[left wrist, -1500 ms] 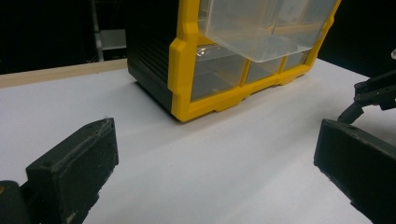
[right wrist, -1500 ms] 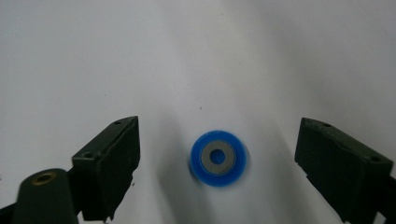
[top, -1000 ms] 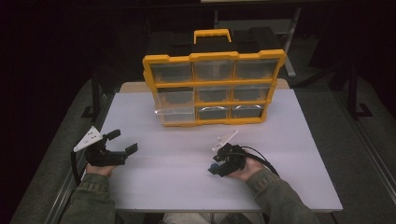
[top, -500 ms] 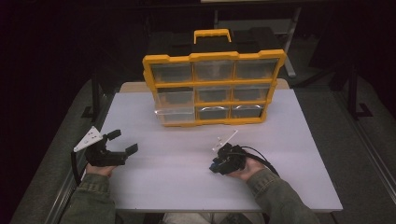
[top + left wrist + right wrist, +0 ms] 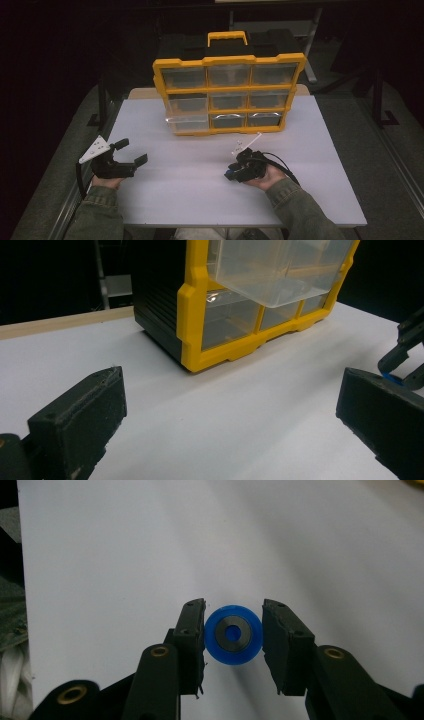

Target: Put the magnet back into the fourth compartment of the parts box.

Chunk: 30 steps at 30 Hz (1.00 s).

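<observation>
Right claw (image 5: 233, 645) pinching blue wheel (image 5: 233, 635) over near tabletop (image 5: 200, 190); left claw (image 5: 131, 152) spread wide, near left. Yellow organizer (image 5: 230, 92) far.

So the high view sits above the person's side and looks forward and down, far enough back to take in the whole white table (image 5: 200, 190), the yellow organizer (image 5: 229, 95) at the far end, and both forearms coming in from the bottom.

The left gripper view rides low, just over the table (image 5: 240, 430), looking across it between its own two jaws at the organizer's (image 5: 200, 315) near corner, pretty close. At its right edge it catches the right claw (image 5: 407, 357), which the high view has too (image 5: 231, 174).

The right gripper view looks steeply down at bare table (image 5: 150, 545), very close, jaws rising from the bottom with a blue wheel (image 5: 233, 634) between them.
</observation>
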{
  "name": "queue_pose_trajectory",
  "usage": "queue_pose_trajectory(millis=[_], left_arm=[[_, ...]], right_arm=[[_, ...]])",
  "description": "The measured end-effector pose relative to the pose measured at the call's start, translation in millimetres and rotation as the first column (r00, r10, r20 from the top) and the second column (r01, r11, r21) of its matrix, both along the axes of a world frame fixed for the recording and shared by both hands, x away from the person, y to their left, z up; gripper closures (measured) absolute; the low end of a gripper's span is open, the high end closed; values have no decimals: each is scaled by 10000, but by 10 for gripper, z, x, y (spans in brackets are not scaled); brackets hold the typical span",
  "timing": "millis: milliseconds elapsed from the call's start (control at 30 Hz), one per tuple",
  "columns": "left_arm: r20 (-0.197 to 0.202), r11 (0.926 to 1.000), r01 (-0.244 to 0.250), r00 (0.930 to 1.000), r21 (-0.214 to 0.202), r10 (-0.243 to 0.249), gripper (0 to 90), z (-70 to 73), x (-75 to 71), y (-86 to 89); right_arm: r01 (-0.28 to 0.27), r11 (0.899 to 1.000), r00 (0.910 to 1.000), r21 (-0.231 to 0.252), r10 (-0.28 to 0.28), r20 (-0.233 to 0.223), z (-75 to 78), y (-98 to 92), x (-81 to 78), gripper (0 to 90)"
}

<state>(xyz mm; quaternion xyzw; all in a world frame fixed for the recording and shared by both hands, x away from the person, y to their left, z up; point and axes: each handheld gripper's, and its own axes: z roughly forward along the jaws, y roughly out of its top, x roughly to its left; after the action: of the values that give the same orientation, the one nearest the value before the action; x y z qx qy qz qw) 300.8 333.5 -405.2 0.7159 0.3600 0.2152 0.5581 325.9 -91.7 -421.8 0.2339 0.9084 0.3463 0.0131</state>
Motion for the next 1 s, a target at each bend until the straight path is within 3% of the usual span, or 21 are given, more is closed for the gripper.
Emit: queue_pose_trajectory(millis=[200,567,1000], left_arm=[[107,9999,-29,9999,-150,31,0,12,-12,3],[207,9996,-124,9997,-238,129,0,26,-22,16],[233,9997,-149,9996,-209,154,0,26,-20,20]], right_arm=[[142,9995,9999,299,-144,76,144,-36,8,605],[2,9995,9997,328,-10,247,385,-31,61,605],[38,9994,9989,346,-54,465,537,-25,105,605]])
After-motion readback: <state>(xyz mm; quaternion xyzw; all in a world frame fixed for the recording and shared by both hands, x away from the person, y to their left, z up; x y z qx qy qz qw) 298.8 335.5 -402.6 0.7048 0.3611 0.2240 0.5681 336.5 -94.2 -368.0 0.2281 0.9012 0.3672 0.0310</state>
